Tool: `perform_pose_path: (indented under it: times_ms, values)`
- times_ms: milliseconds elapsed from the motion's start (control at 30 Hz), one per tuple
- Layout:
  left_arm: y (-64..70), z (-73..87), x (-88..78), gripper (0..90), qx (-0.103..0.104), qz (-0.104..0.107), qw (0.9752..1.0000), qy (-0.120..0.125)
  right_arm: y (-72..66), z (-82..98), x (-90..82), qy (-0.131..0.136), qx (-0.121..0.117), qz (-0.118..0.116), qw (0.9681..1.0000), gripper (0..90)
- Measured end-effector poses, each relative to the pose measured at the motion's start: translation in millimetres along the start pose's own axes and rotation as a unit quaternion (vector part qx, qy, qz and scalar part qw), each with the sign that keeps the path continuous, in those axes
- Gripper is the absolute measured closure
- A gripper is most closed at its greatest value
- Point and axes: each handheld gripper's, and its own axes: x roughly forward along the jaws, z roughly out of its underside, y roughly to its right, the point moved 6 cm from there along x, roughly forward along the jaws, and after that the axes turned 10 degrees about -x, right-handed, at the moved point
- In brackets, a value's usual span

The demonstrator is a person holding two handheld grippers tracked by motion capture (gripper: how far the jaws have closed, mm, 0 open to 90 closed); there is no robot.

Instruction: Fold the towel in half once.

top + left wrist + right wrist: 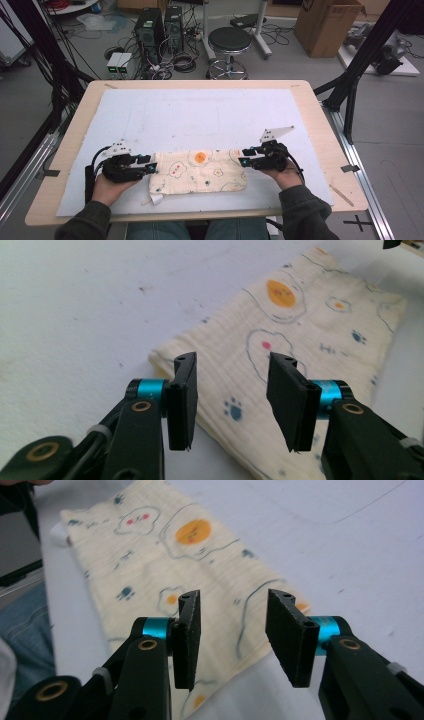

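Standing open-jawed at opposite ends of the folded printed cloth [198, 171], left gripper [150, 166] and right gripper [243, 156] risked snagging and unfolding it if withdrawn low.

Behind the near finger [182, 400] of the left gripper [235, 400] in its own view, the folded cloth's [300, 330] nearest edge is hidden, and the cloth runs off the bottom edge between the fingers. Beyond the fingers at top right, a dark part is cut off by the corner; what it is cannot be told. In the right gripper view, the right gripper's [232, 635] fingers [290, 635] cover the cloth's near end. In the high view the printed figures are too small to read.
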Motion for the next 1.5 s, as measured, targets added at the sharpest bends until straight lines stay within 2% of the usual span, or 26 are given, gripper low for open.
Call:
perform_pose_path:
  times_ms: [33, 100, 167, 200, 367, 433, 600, 700, 833, 933, 1000, 1233, 1433, 1500]
  values:
    - [-2.4, -2.7, 2.7, 54.8, -0.004, -0.003, 1.0, 0.004, 3.3, -2.6, 1.6, -0.002, 0.0, 0.003, 1.0, 56.3]
    - [-7.2, -6.0, 8.7, 54.8, -0.003, -0.014, 0.9999, -0.004, 10.1, -6.7, 5.5, -0.005, 0.001, 0.01, 0.9999, 55.8]
    - [-11.5, -8.2, 14.1, 55.1, -0.008, -0.023, 0.9997, -0.008, 17.4, -8.4, 10.4, -0.007, 0.01, 0.013, 0.9998, 55.7]
    - [-13.3, -8.8, 15.6, 55.1, -0.008, -0.023, 0.9996, -0.011, 21.2, -8.4, 13.4, -0.007, 0.015, 0.013, 0.9998, 55.6]
    - [-24.4, -8.5, 26.1, 55.0, -0.04, -0.025, 0.9985, -0.026, 33.6, -2.9, 29.3, -0.024, 0.038, 0.007, 0.999, 55.0]
    - [-28.7, -6.7, 29.2, 54.1, -0.044, -0.03, 0.998, -0.035, 36.5, -0.9, 33.8, -0.029, 0.045, 0.002, 0.9986, 54.8]
    - [-33.4, -4.5, 34.0, 54.1, -0.057, -0.026, 0.997, -0.046, 42.0, 4.0, 41.5, -0.04, 0.057, -0.008, 0.9975, 56.7]
    - [-36.1, -3.2, 36.9, 62.7, -0.066, -0.024, 0.9963, -0.048, 42.9, 7.2, 45.9, -0.053, 0.061, -0.014, 0.9966, 61.4]
    - [-34.6, -0.8, 40.7, 74.6, -0.054, -0.024, 0.9966, -0.057, 42.2, 10.0, 51.0, -0.064, 0.055, -0.022, 0.9961, 72.4]
    - [-33.8, -1.0, 40.8, 83.5, -0.053, -0.025, 0.9968, -0.054, 40.2, 9.6, 51.8, -0.071, 0.045, -0.022, 0.9962, 81.2]
    - [-33.8, -1.7, 39.6, 84.9, -0.047, -0.032, 0.9971, -0.05, 40.2, 9.6, 51.0, -0.073, 0.041, -0.02, 0.9963, 83.7]
    - [-33.9, -9.1, 33.3, 86.2, -0.049, -0.04, 0.9979, -0.015, 39.7, 4.5, 41.6, -0.063, 0.027, 0.004, 0.9976, 85.3]
    - [-33.8, -16.2, 34.3, 86.4, -0.05, -0.05, 0.9975, 0.006, 43.6, 2.6, 35.2, -0.048, 0.032, 0.019, 0.9981, 85.5]
    - [-34.6, -16.9, 37.2, 86.4, -0.055, -0.051, 0.9971, 0.009, 46.6, 4.6, 35.9, -0.053, 0.033, 0.025, 0.9978, 85.5]
